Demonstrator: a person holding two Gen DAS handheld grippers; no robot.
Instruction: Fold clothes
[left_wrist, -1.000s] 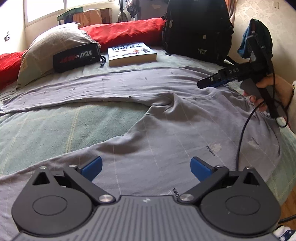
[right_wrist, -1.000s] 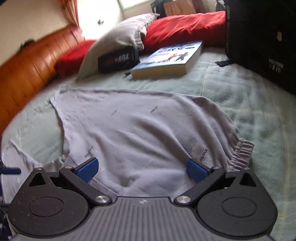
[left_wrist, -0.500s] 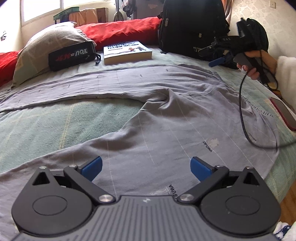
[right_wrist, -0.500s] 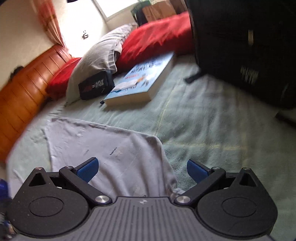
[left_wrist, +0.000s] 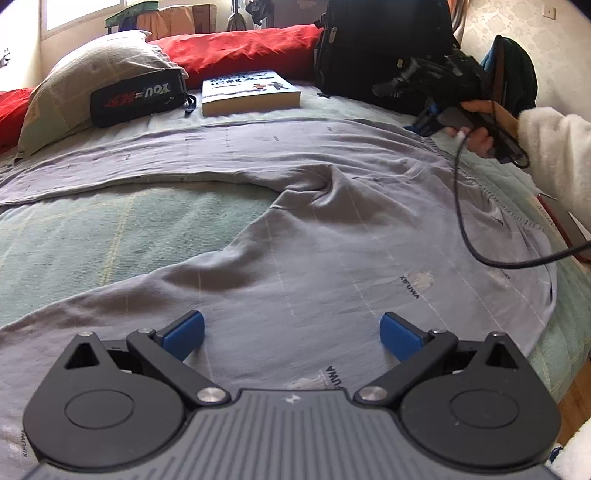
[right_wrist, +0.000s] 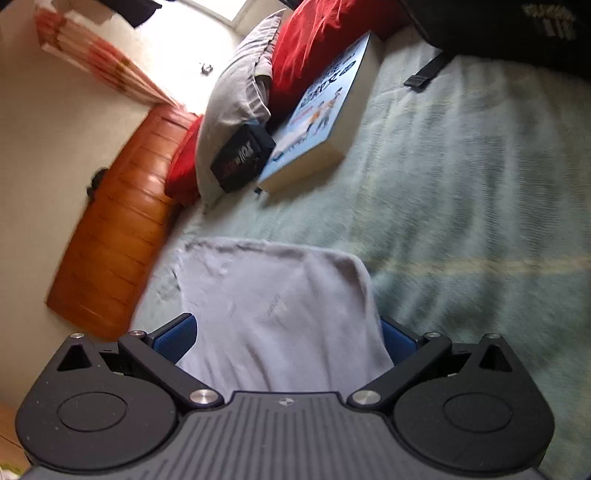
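Grey trousers lie spread on the green bed cover, legs running to the left, waistband at the right. My left gripper hovers open just over the near leg, with nothing between its fingers. In the left wrist view my right gripper, held by a hand in a white sleeve, sits low at the far right corner of the trousers. The right wrist view is rolled to one side; there the right gripper is open, with a flap of grey cloth lying between its blue fingers.
A thick book, a black pouch, a beige pillow, a red cushion and a black backpack line the far side. A black cable trails over the waistband. A wooden headboard bounds the left.
The right gripper has swung from mid-air down to the far corner of the waistband and rolled sideways, so cloth now lies between its fingers. The left gripper has barely moved.
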